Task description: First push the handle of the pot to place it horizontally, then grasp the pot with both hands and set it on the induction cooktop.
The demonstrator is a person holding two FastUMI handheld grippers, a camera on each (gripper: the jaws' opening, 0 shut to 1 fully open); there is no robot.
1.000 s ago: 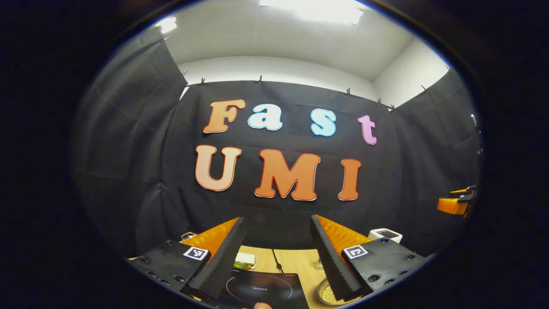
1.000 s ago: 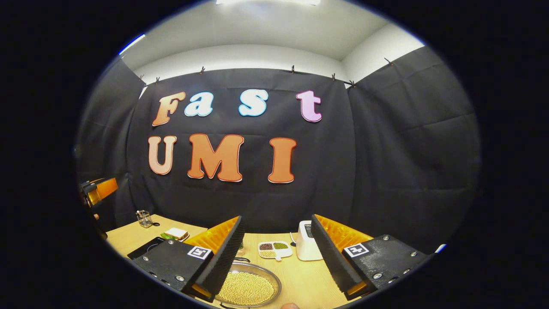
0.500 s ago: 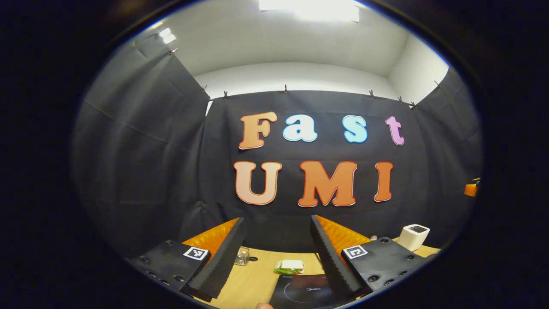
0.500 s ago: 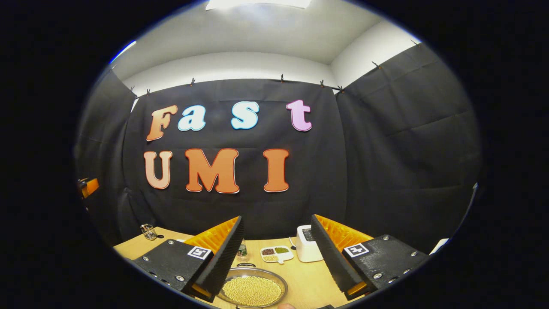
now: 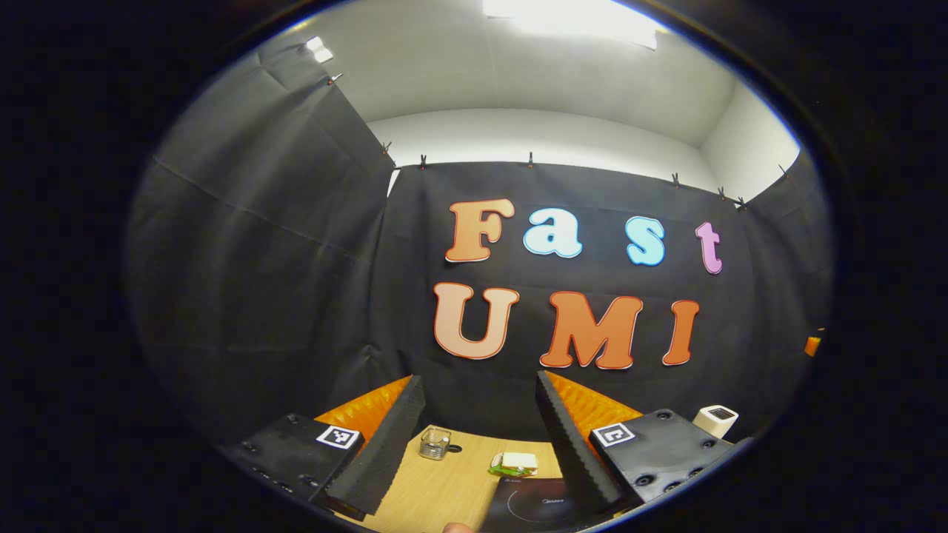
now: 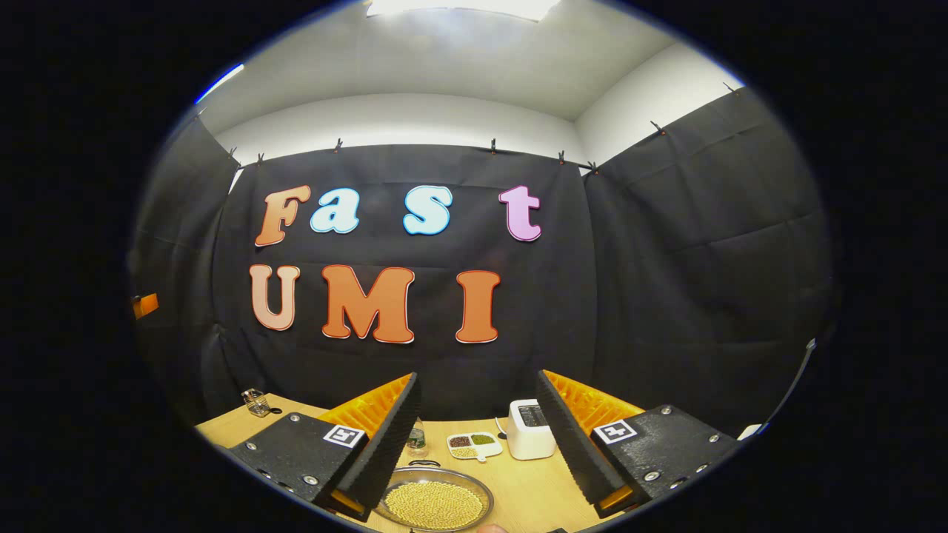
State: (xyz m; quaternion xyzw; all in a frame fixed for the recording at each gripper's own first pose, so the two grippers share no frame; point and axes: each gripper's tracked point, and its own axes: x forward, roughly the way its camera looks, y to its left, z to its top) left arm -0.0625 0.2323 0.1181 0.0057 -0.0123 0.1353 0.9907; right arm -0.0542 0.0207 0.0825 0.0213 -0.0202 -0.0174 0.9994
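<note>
Pot w/ yellow grains is seen low in right gripper view, on desk, just ahead of right tongs, which are held wide apart w/ nothing between them; tray & toaster are set farther back. Cooktop is seen at bottom of left gripper view, partly behind a finger of left tongs, also spread & empty, w/ glass & sandwich beyond on desk.
</note>
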